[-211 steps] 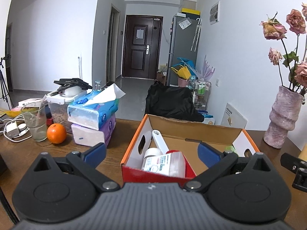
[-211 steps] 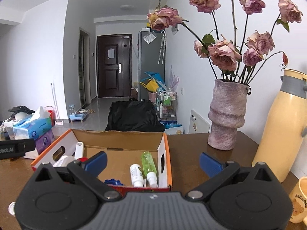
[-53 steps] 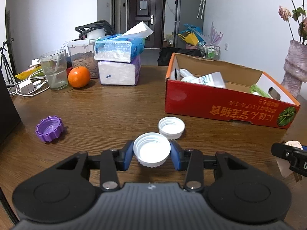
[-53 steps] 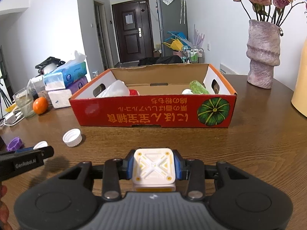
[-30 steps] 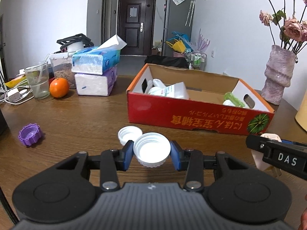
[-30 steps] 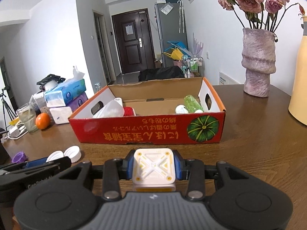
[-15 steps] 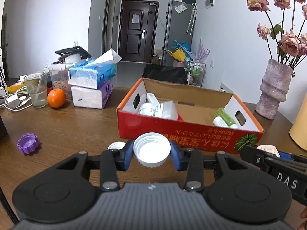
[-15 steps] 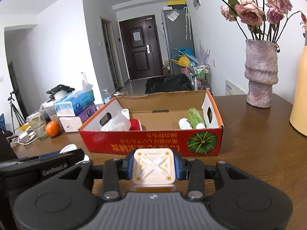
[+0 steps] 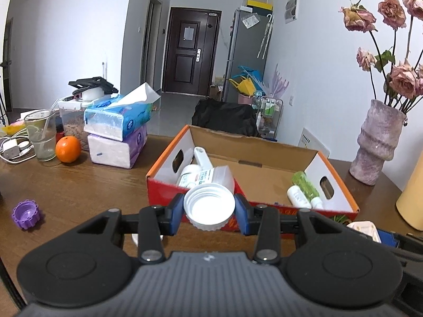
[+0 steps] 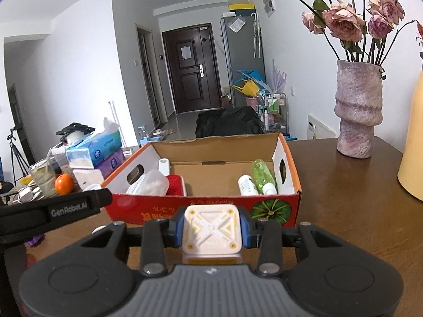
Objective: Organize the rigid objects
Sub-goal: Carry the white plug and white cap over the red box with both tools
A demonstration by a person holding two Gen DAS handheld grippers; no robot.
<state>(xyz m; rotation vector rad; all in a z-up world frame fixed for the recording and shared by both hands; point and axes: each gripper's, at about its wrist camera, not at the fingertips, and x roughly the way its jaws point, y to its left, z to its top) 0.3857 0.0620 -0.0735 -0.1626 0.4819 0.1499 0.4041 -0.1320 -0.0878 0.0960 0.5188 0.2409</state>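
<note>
Two claws clamp: left [image 9: 209,210] on white cap [image 9: 209,207], right [image 10: 213,232] on square white block [image 10: 213,231].

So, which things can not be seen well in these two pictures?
- Second white cap, left view: mostly behind the left gripper.
- Red item in the box, right view: partly behind the wall.
- Yellow jug, both views: cut by the edge.
- Box print: too small.

Box [image 9: 264,212] between tissue packs [image 9: 116,134] and vase [image 9: 376,142].
</note>
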